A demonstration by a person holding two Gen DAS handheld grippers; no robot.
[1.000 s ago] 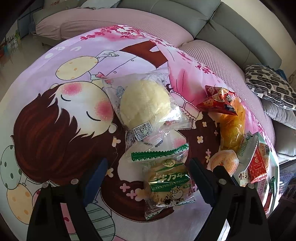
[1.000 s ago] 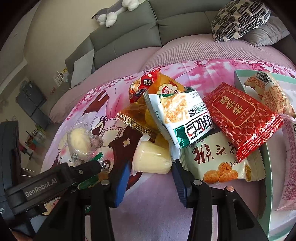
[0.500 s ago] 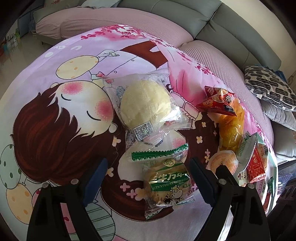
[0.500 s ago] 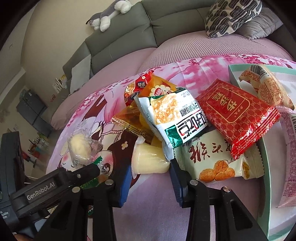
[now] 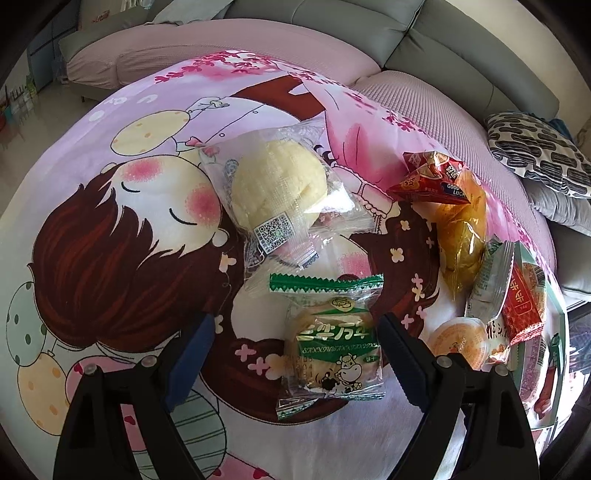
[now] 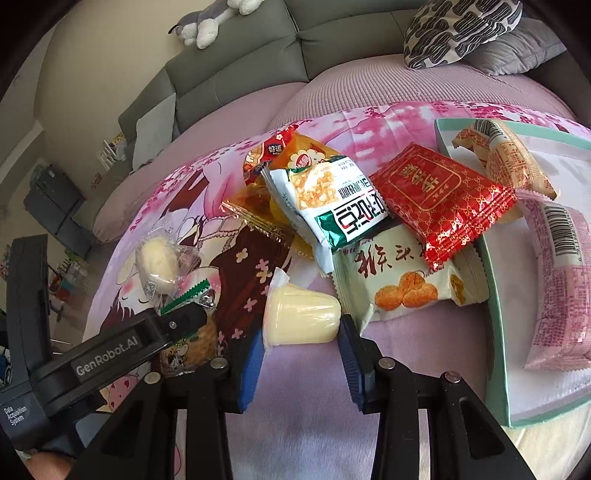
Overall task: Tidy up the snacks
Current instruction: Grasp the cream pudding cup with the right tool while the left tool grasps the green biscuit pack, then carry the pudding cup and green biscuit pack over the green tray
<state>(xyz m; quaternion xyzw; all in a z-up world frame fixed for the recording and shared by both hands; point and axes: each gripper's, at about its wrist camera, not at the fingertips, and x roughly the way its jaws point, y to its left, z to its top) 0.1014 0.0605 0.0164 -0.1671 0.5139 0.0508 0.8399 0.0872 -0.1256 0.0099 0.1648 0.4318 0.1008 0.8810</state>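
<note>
My left gripper [image 5: 295,354] hangs open over a green biscuit packet [image 5: 332,343] that lies between its fingers on the cartoon blanket [image 5: 110,258]; the pads do not press it. Just beyond is a bun in clear wrap [image 5: 277,192]. My right gripper [image 6: 303,350] is shut on a pale yellow jelly cup [image 6: 301,319] lying on its side, one pad at its rim and one at its base. Behind the cup is a heap: a white-green packet [image 6: 332,199], a red packet [image 6: 439,199] and a pale green packet [image 6: 402,284]. The teal-rimmed tray [image 6: 495,295] at the right holds a beige packet [image 6: 506,158] and a pink packet [image 6: 561,280].
An orange bag [image 5: 461,236] and a small red packet [image 5: 428,177] lie right of the bun. The left tool's black housing [image 6: 110,347] sits close to the left of the right fingers. A grey sofa [image 6: 240,74] with a patterned cushion [image 6: 458,29] curves behind.
The right jaws have narrowed onto the jelly cup, which stood loosely between them before. The left gripper and the biscuit packet have stayed where they were.
</note>
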